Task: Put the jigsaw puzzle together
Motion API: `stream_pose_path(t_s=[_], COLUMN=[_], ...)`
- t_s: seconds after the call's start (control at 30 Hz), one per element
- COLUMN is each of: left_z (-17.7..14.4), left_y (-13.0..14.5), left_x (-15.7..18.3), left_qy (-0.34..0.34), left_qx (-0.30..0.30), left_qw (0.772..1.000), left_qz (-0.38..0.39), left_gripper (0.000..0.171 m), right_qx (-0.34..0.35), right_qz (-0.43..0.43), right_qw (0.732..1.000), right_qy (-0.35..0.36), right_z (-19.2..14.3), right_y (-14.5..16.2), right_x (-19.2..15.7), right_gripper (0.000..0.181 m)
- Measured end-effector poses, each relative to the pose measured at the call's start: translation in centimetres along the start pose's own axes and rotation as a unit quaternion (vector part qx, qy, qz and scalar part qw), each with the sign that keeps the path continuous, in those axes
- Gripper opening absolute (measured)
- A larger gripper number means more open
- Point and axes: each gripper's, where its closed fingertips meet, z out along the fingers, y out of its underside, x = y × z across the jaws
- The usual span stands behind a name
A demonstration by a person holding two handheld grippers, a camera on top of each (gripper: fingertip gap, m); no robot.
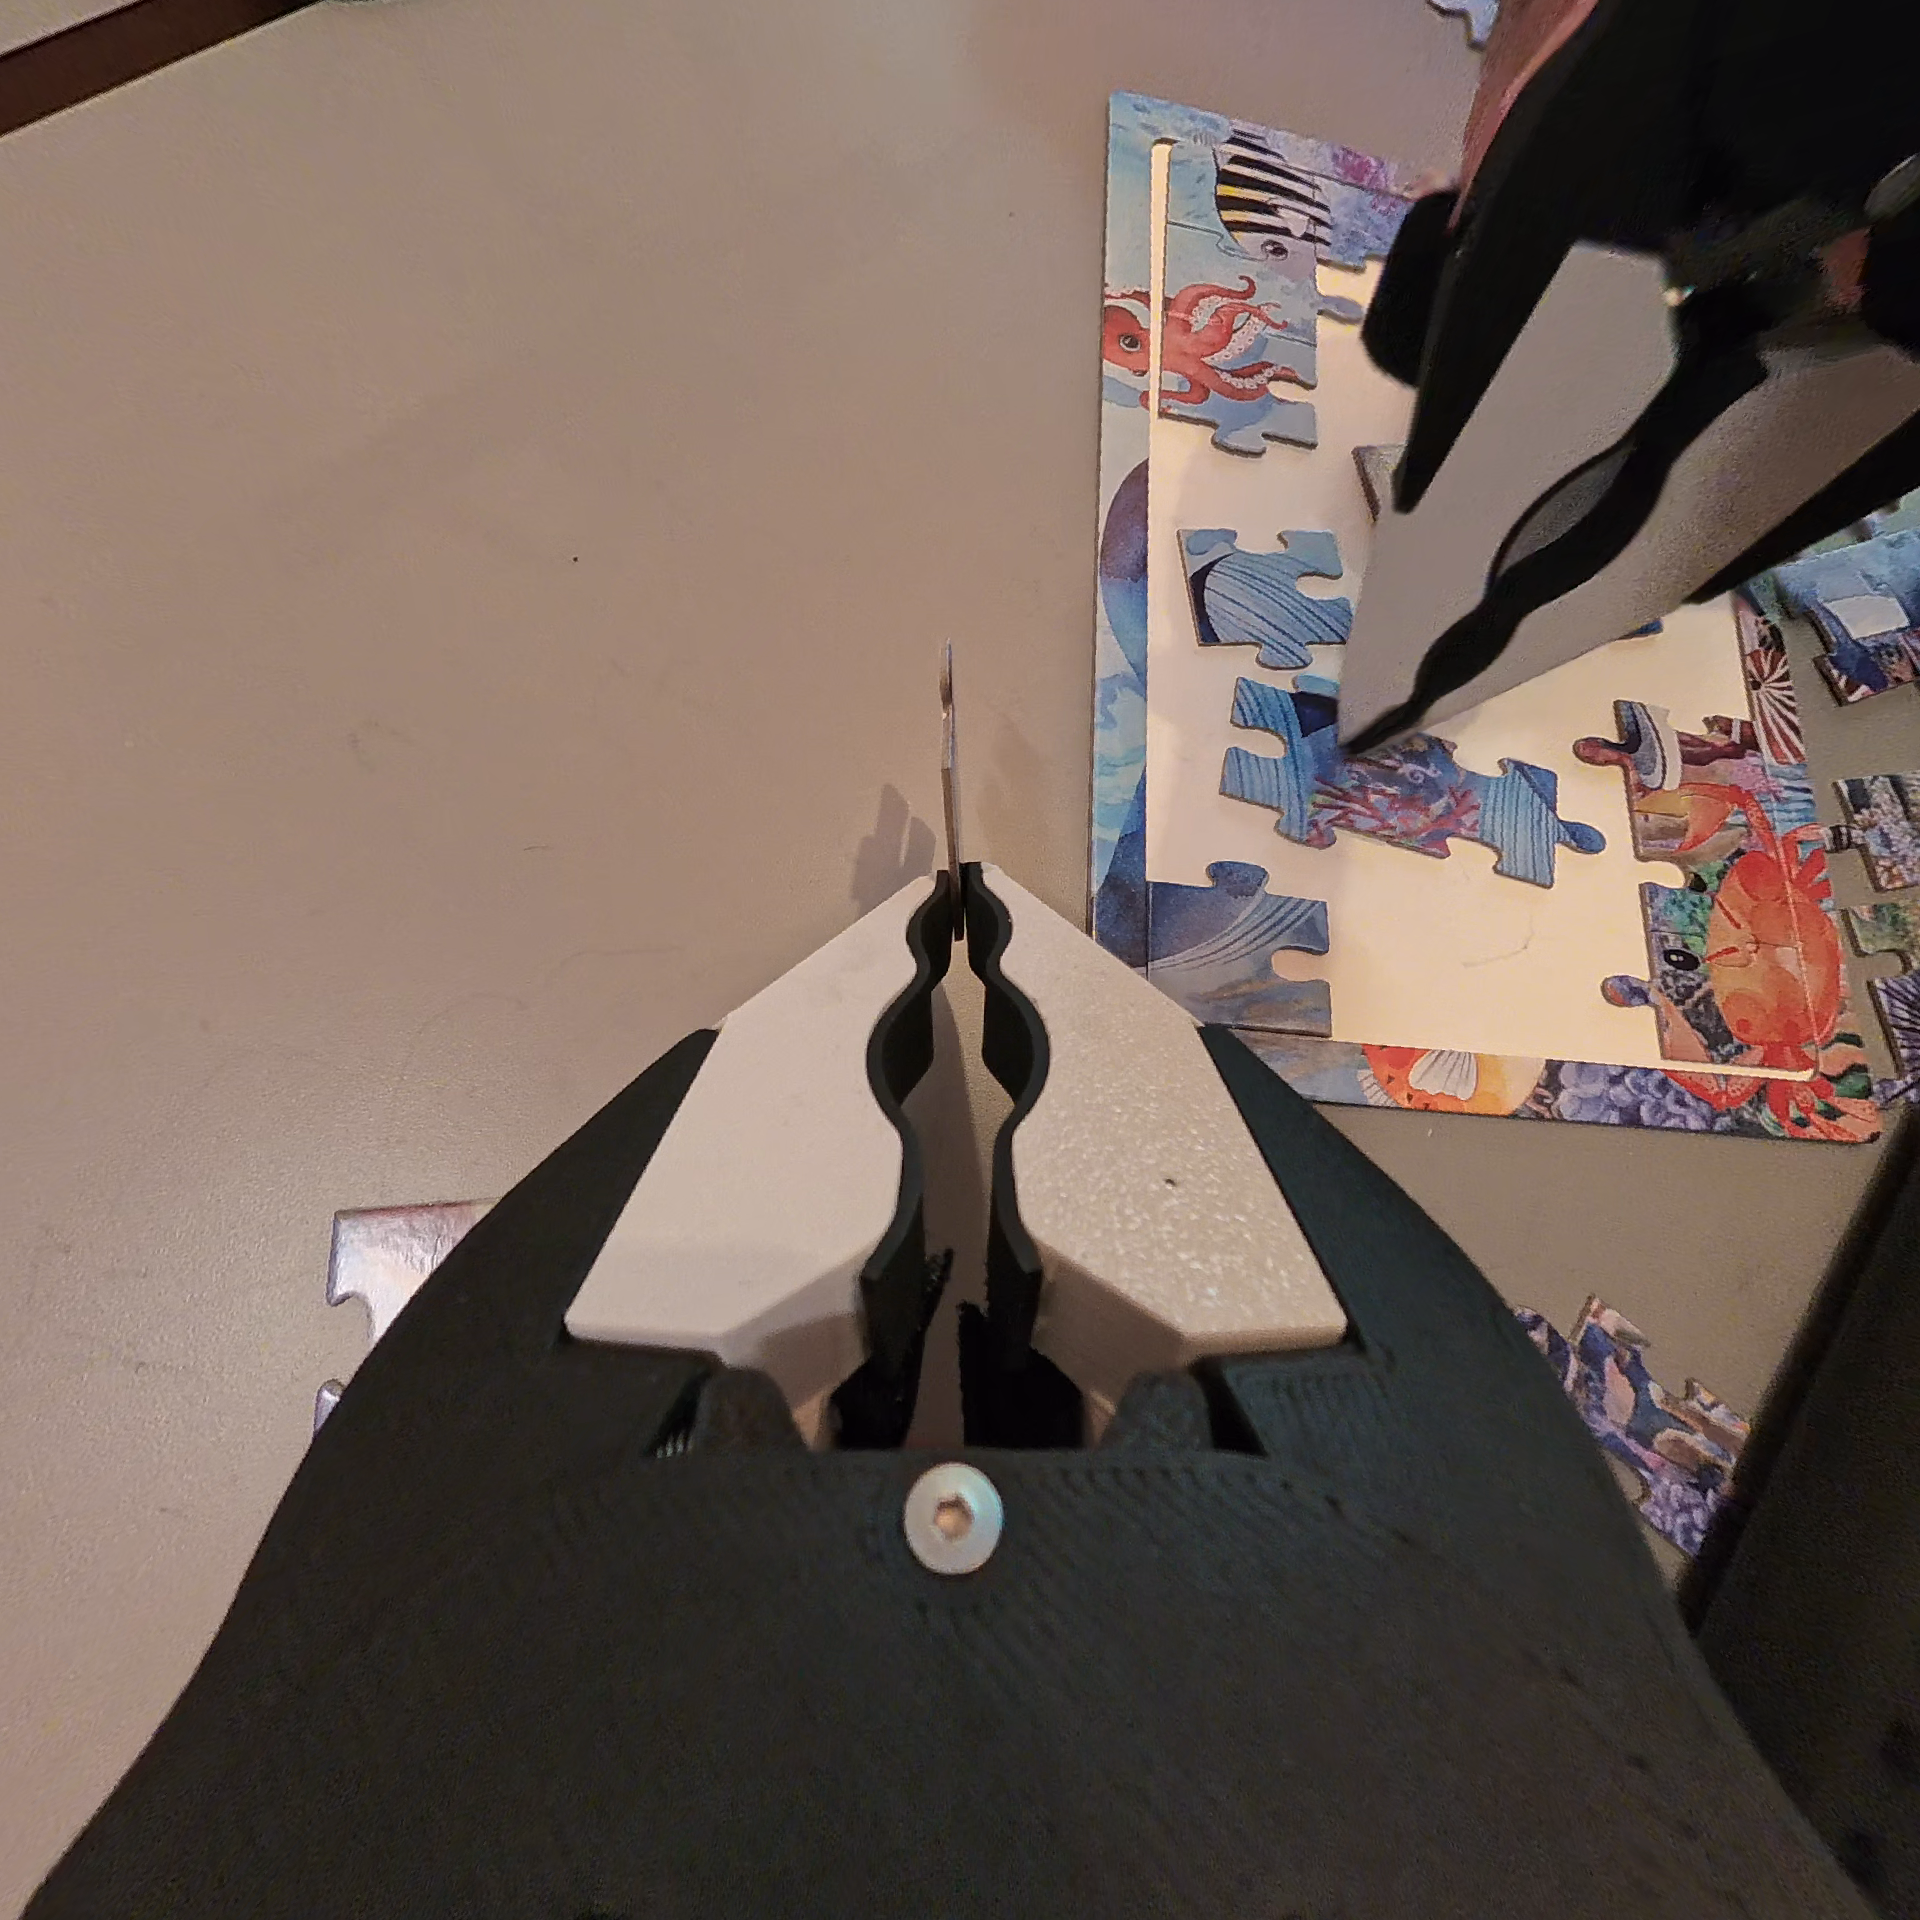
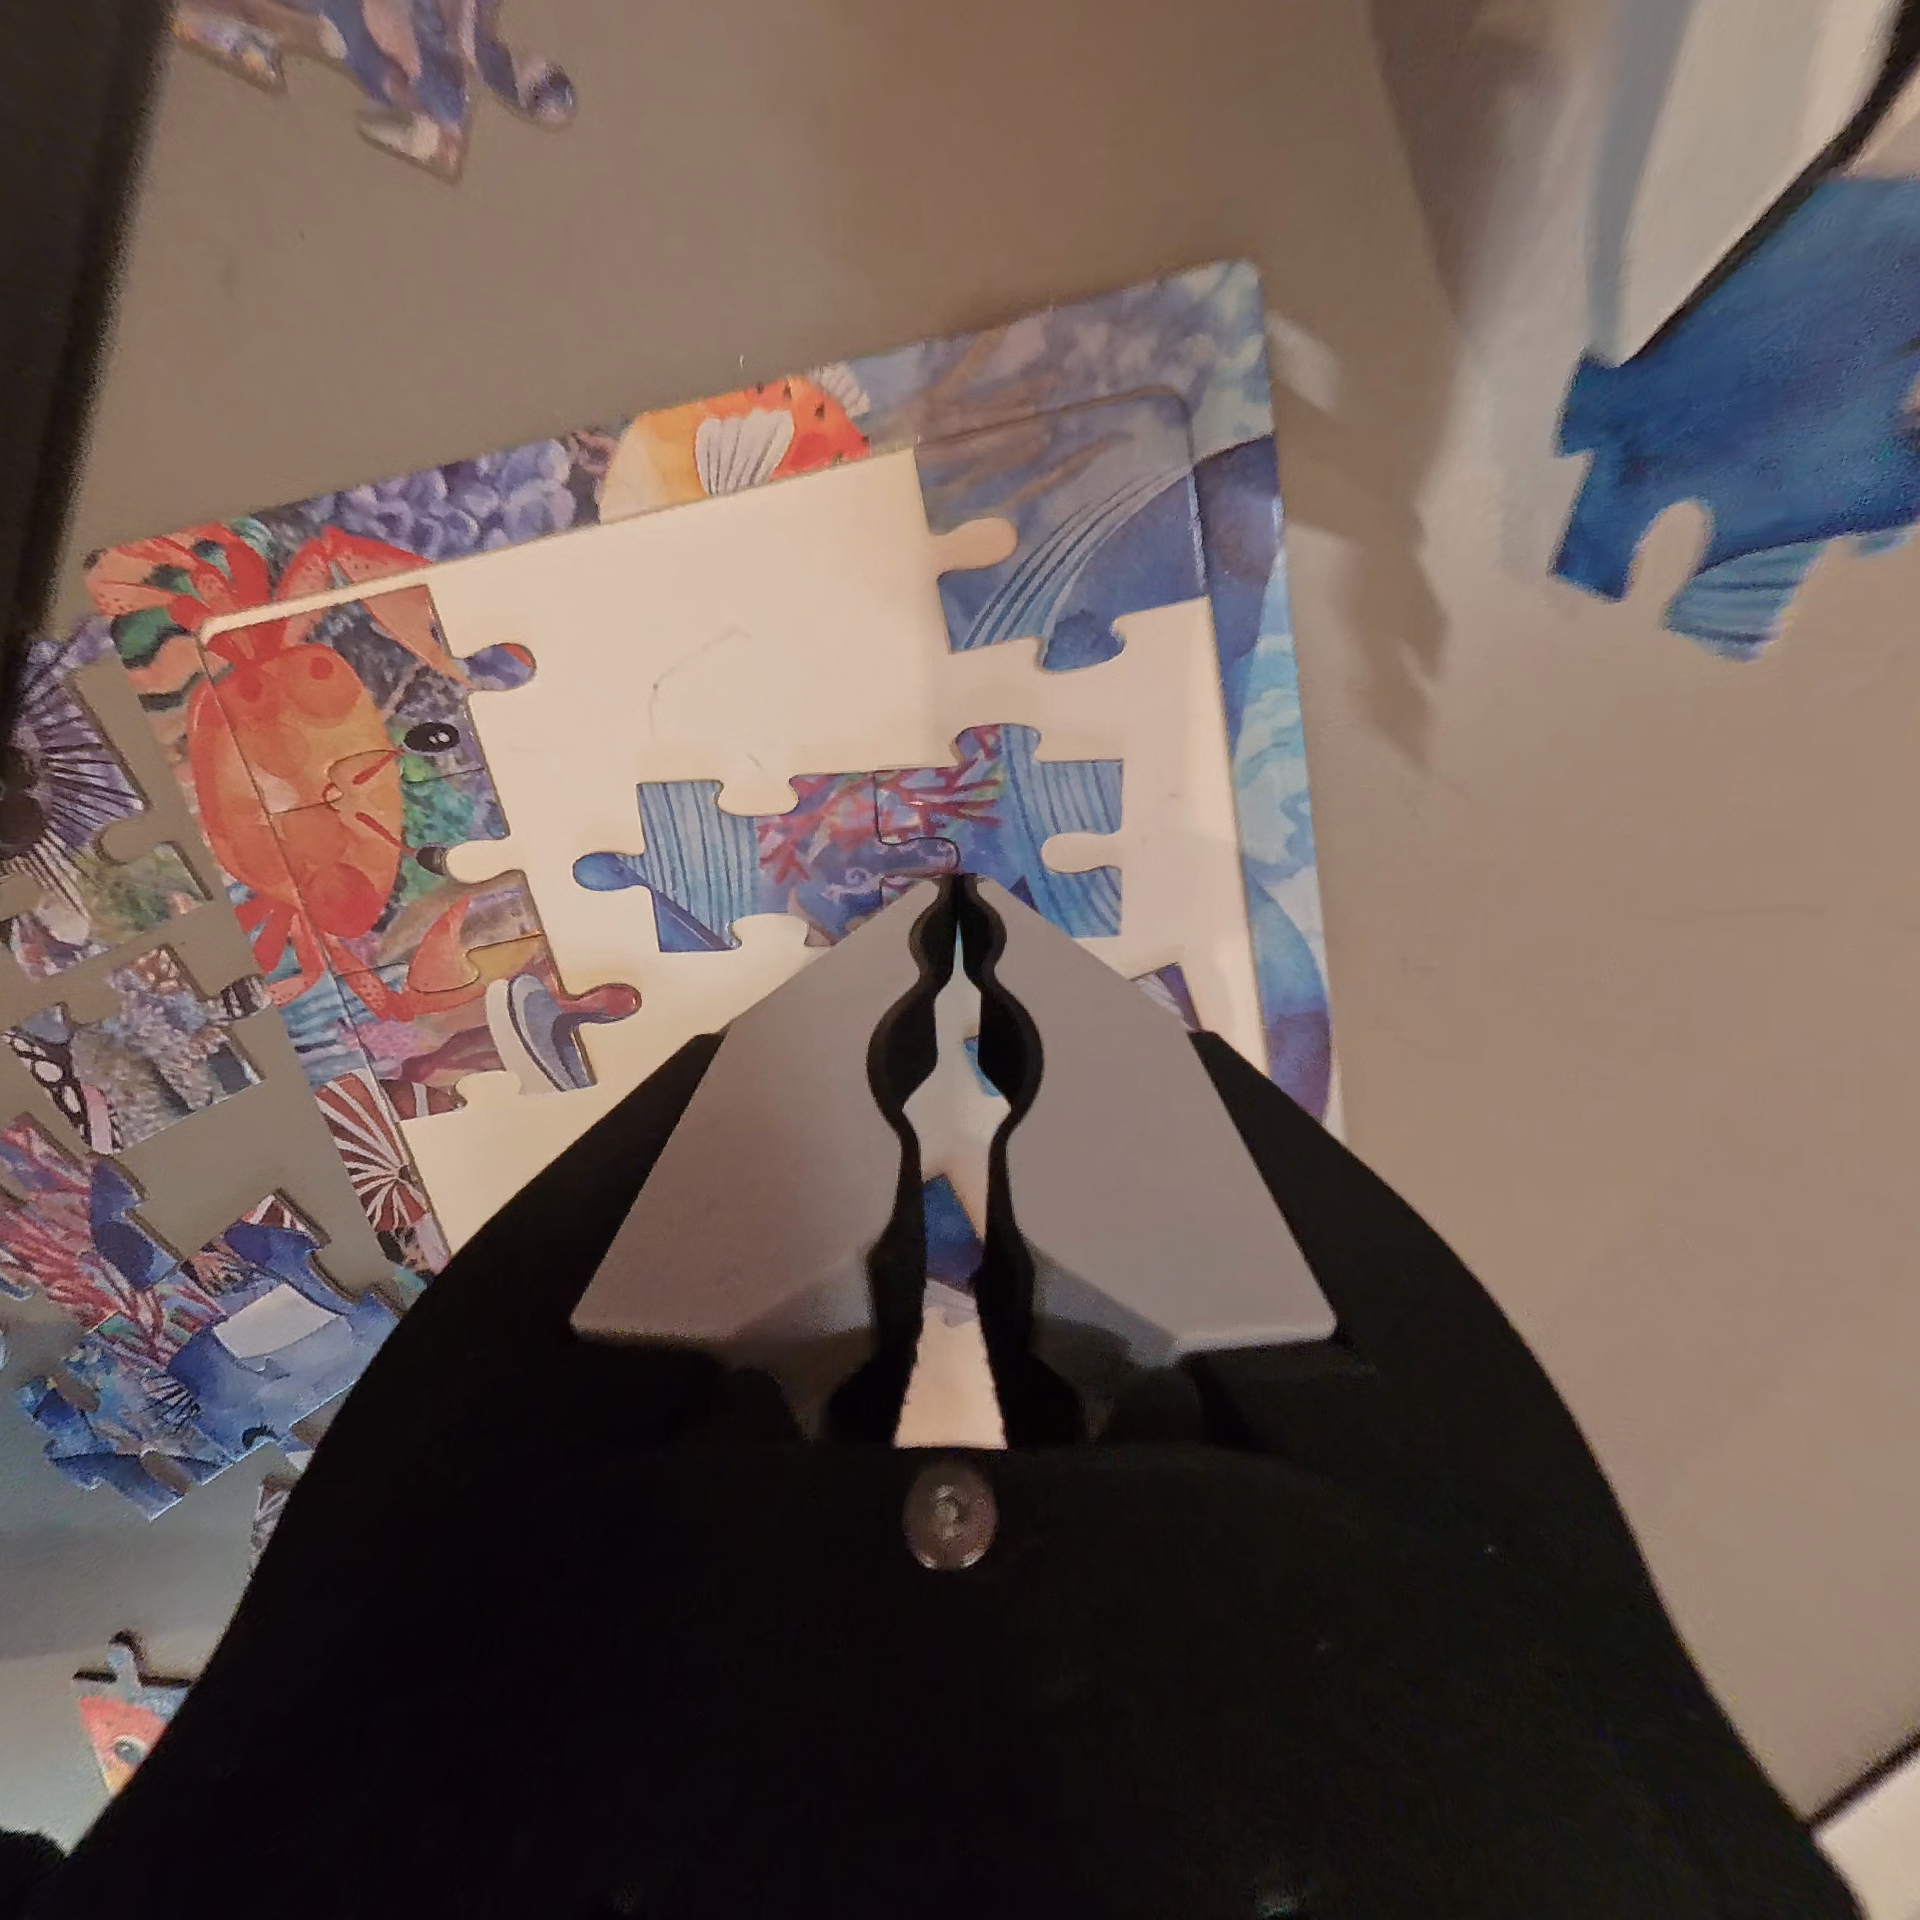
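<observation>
1. My left gripper (image 1: 954, 883) is clenched on a thin blue cardboard jigsaw piece (image 2: 1756, 416), which stands edge-on between the fingertips above the beige table (image 1: 468, 520), just off the tray's outer edge.
2. My right gripper (image 2: 956, 883) has its fingers pressed together with nothing between them; the tips rest on the joined blue-striped coral pieces (image 2: 883, 831) lying mid-tray.
3. The rectangular sea-picture puzzle tray (image 2: 1247, 727) holds an orange crab section (image 2: 301, 769) in one corner.
4. Loose pieces (image 2: 125, 1299) lie on the table beside the tray's crab edge.
</observation>
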Motion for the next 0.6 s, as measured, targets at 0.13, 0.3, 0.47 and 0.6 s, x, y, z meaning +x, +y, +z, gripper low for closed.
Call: stream_pose_path(t_s=[0.13,0.3,0.47,0.6], left_z=[0.0,0.1,0.1,0.0], left_y=[0.0,0.0,0.0,0.0], left_x=[0.1,0.0,0.0,0.0], left_qy=[0.000,0.000,0.000,0.000], left_qx=[-0.001,0.000,-0.001,0.001], left_qw=[1.000,1.000,1.000,1.000], left_qz=[0.001,0.000,-0.001,-0.002], left_gripper=[0.000,0.000,0.000,0.000], right_qx=[-0.004,0.032,0.003,0.021], right_qz=[0.006,-0.012,-0.005,-0.004], right_qw=[1.000,0.999,1.000,1.000], right_qy=[0.009,0.011,0.007,0.017], right_z=[0.0,-0.5,0.7,0.1], right_y=[0.2,-2.1,-1.4,-2.3], right_x=[0.1,-0.6,-0.5,-0.5], right_gripper=[0.000,0.000,0.000,0.000])
